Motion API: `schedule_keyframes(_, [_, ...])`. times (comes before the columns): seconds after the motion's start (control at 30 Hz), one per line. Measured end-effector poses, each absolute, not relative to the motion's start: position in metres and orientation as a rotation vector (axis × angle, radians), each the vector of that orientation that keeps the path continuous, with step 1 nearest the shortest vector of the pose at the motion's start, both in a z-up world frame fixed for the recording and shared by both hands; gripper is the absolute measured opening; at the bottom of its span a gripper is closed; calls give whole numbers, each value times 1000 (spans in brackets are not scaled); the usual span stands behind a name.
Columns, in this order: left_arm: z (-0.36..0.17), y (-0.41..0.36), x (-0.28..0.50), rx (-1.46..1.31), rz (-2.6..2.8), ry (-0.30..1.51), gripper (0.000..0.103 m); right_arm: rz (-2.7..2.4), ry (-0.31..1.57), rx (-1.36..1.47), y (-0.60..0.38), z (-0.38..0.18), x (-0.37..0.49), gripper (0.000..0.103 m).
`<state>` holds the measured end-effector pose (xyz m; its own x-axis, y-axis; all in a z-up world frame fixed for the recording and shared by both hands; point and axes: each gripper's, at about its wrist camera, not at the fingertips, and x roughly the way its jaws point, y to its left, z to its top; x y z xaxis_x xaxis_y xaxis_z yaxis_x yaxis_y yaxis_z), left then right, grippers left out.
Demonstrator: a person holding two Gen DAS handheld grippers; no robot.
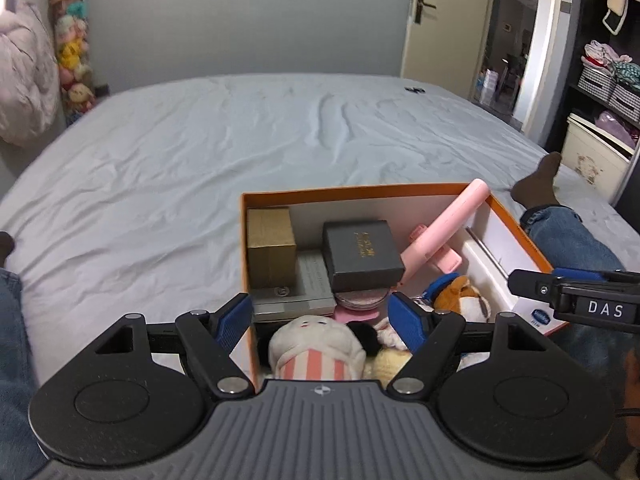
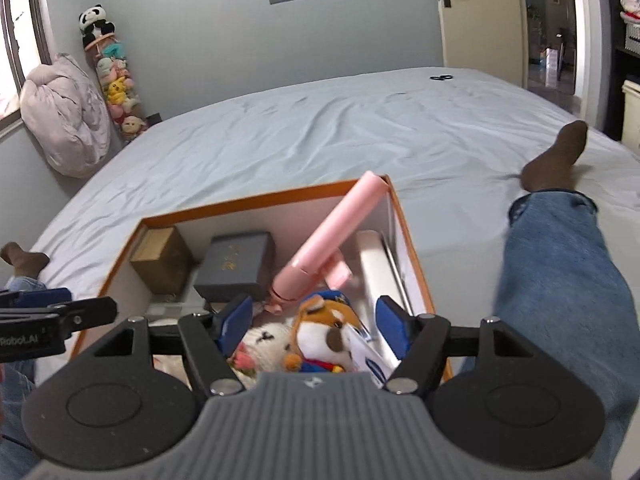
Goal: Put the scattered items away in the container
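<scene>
Both the left gripper (image 1: 320, 316) and right gripper (image 2: 316, 324) hang over the orange cardboard box (image 1: 516, 216) on the grey-sheeted bed (image 1: 200, 140), jaws released, empty. Only the left view shows the striped white plush (image 1: 316, 348); the pink plastic stick (image 2: 332, 236) leans toward the far right corner.

orange-edged box (image 1: 360, 192) – pink tube (image 1: 444, 232), dark grey case (image 1: 362, 254), gold-brown carton (image 1: 270, 246), pink-and-white striped plush (image 1: 316, 350) – on pale grey sheet (image 1: 200, 152).

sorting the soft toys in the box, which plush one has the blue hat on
The orange-and-white fox-like plush by the box's right side wears the blue cap. The cream plush beside it and the pink-striped plush have no blue hat.
</scene>
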<state>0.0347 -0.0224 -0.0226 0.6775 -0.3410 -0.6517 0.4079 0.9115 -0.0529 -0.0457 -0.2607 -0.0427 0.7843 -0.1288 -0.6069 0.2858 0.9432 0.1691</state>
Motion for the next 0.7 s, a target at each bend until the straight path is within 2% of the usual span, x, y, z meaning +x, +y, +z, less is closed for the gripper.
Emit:
schedule_keyframes(0.17, [-29, -21, 22, 94, -386, 725, 89, -229, 612, 211, -244, -45, -57, 80])
schedule_keyframes(0.4, [-37, -22, 21, 91, -331, 715, 89, -190, 602, 99, -222, -54, -55, 82])
schedule_keyframes(0.7, [-54, -22, 24, 68, -317, 757, 89, -183, 672, 108, -222, -70, -48, 83])
